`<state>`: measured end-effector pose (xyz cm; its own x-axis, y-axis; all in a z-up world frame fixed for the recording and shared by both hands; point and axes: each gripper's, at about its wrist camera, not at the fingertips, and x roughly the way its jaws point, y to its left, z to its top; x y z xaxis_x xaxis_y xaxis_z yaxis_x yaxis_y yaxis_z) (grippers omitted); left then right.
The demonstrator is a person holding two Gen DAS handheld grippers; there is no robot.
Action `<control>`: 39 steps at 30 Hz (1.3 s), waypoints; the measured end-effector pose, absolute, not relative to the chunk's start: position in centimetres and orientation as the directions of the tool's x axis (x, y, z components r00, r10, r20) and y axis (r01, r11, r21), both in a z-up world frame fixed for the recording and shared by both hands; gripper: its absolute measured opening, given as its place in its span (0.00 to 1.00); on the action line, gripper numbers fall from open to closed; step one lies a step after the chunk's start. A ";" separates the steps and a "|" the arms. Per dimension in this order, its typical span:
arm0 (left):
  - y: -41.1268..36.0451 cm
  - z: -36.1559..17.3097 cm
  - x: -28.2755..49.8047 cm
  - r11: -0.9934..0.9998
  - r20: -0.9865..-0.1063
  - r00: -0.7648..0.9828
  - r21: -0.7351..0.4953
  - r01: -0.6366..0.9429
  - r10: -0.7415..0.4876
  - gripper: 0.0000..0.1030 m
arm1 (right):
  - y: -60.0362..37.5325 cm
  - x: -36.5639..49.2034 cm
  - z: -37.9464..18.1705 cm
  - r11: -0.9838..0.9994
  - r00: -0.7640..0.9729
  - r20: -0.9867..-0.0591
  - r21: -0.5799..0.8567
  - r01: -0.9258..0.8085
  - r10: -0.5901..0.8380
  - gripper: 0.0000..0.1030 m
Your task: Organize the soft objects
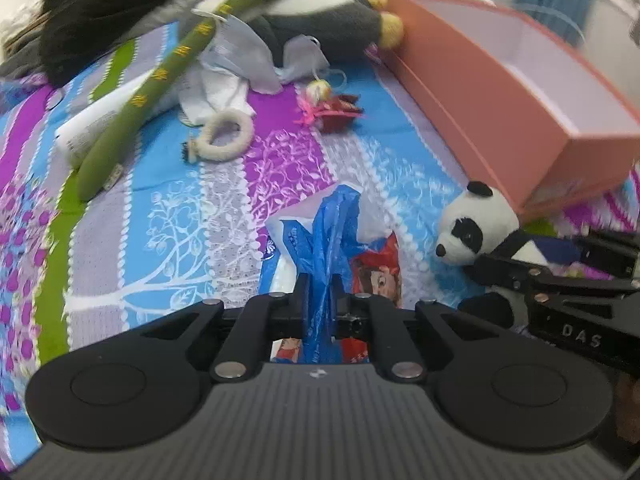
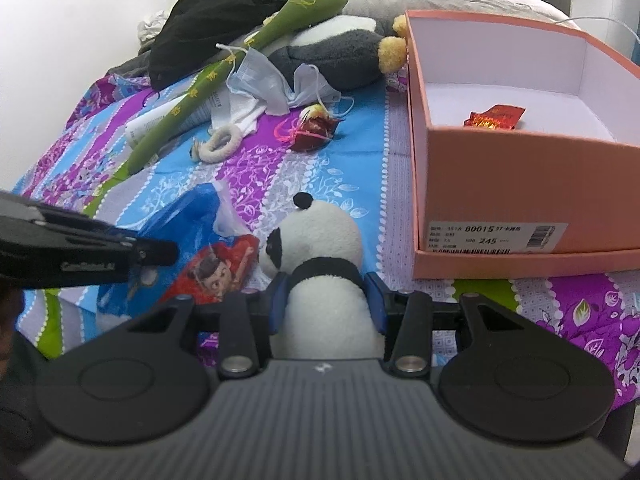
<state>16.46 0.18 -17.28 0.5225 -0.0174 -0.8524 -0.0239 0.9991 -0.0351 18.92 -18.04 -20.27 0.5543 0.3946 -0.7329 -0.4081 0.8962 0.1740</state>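
My left gripper (image 1: 322, 296) is shut on a blue plastic bag (image 1: 332, 232) with a cartoon print, which lies on the patterned bedspread (image 1: 180, 216). It also shows in the right wrist view (image 2: 192, 232), where the left gripper (image 2: 160, 252) comes in from the left. My right gripper (image 2: 326, 300) is shut on the body of a small panda plush (image 2: 320, 240), low over the bed. The panda also shows in the left wrist view (image 1: 472, 224). An open pink shoe box (image 2: 520, 200) stands to the right, with a red foil packet (image 2: 494, 117) inside.
Farther back lie a long green plush (image 2: 224, 76), face masks (image 2: 272, 80), a white hair tie (image 2: 220, 145), a red tasselled ornament (image 2: 312, 130), a white tube (image 2: 156, 120), a grey-and-white plush (image 2: 332, 52) and black clothing (image 2: 224, 12).
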 end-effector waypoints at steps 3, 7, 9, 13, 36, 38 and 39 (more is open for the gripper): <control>0.4 -15.7 16.0 0.996 -0.832 0.555 -0.060 -0.063 -0.015 0.09 | -18.2 18.9 -19.3 0.898 0.572 -0.717 0.176 -0.404 0.398 0.43; 0.9 -12.9 15.9 0.989 -0.803 0.595 -0.093 -0.111 -0.008 0.09 | -18.2 18.9 -17.7 0.898 0.598 -0.693 0.173 -0.405 0.403 0.43; 1.3 -11.3 16.2 0.984 -0.786 0.618 -0.120 -0.130 -0.014 0.09 | -18.1 18.9 -16.6 0.896 0.613 -0.676 0.174 -0.408 0.410 0.43; 1.8 -8.2 17.1 0.979 -0.754 0.656 -0.153 -0.135 -0.028 0.09 | -18.2 19.2 -14.0 0.895 0.652 -0.628 0.180 -0.408 0.424 0.43; -4.5 3.7 27.8 0.940 -0.624 0.732 -0.334 0.068 -0.274 0.09 | -24.0 24.2 1.3 0.956 0.898 -0.327 0.082 -0.282 0.293 0.43; -5.8 3.2 30.0 0.929 -0.635 0.710 -0.363 0.074 -0.305 0.09 | -25.0 25.3 1.6 0.963 0.903 -0.337 0.066 -0.260 0.266 0.43; -6.6 2.9 31.1 0.930 -0.644 0.700 -0.357 0.082 -0.309 0.09 | -25.5 25.9 1.6 0.969 0.906 -0.346 0.052 -0.240 0.243 0.43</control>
